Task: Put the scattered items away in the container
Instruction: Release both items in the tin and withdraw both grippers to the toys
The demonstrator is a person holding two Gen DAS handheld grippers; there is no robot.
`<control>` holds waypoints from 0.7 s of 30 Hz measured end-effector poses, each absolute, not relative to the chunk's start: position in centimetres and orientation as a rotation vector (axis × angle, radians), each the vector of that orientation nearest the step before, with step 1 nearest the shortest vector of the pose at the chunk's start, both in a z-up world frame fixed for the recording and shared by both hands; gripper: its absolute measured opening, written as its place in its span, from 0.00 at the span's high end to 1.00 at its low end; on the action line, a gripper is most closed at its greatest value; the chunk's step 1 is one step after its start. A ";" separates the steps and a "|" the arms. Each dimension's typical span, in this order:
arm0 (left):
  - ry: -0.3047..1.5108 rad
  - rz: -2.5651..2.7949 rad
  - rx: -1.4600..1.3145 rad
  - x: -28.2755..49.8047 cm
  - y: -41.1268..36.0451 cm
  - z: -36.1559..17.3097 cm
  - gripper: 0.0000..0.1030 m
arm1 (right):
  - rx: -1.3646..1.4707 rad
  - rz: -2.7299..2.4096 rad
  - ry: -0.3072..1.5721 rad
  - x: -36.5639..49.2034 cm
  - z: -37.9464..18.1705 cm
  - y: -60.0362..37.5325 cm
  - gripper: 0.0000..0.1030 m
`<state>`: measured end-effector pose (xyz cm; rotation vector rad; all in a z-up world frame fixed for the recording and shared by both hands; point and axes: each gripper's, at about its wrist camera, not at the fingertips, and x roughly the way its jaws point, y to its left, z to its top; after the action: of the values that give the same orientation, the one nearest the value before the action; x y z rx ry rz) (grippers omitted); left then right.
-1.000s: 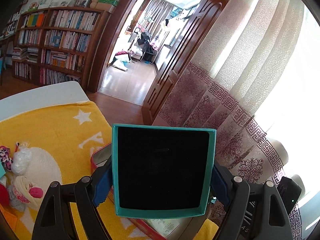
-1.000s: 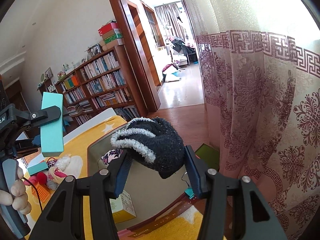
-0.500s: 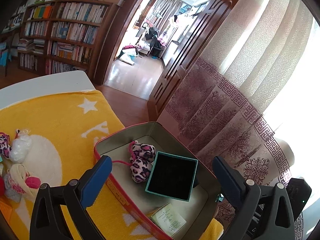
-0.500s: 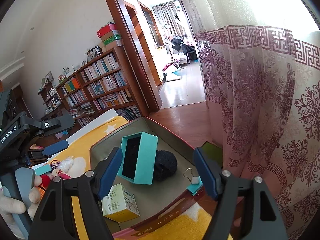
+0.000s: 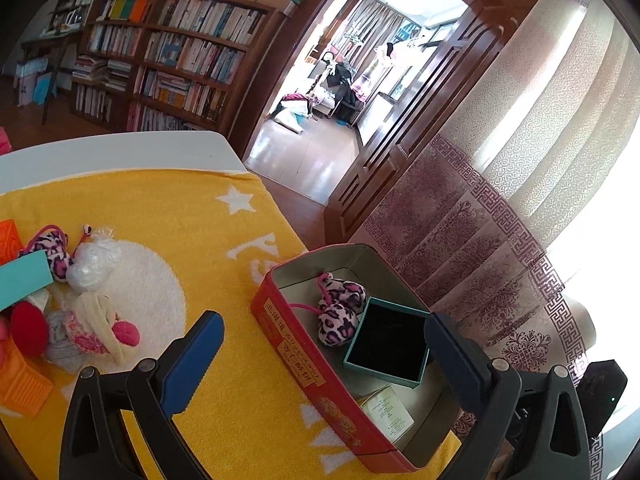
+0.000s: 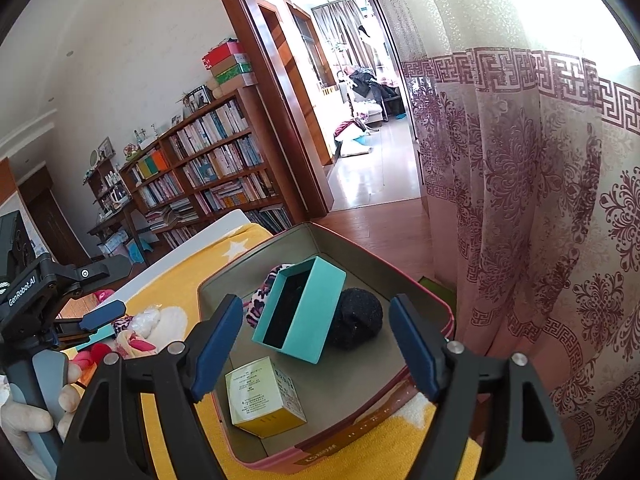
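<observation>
Bookshelves and a patterned curtain back a white table covered by a yellow towel; near its curtain-side end sits a red tin, open-topped; inside lie a teal box tilted on its side with its black lining showing, a leopard-print hair tie beside it, a black sock touching the box, and a yellow carton nearer the camera. Both grippers hover above the tin with nothing between the fingers: the left gripper has its blue pads wide apart, and the right gripper is likewise spread. Further along the towel a loose pile remains: a second leopard hair tie, a plastic-wrapped bundle, a cream and pink sock, a red ball, a teal lid and an orange block.
</observation>
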<state>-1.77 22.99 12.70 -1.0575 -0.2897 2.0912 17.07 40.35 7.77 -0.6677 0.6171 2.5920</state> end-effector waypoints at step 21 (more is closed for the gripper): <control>-0.545 2.308 -1.143 -4.0 6.6 9.5 0.01 | -0.819 2.752 0.526 11.7 7.3 33.0 0.23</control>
<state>-4.04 6.64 9.51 -1.1429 -0.5448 2.3081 11.74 33.01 7.31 -0.8188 0.5255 2.7523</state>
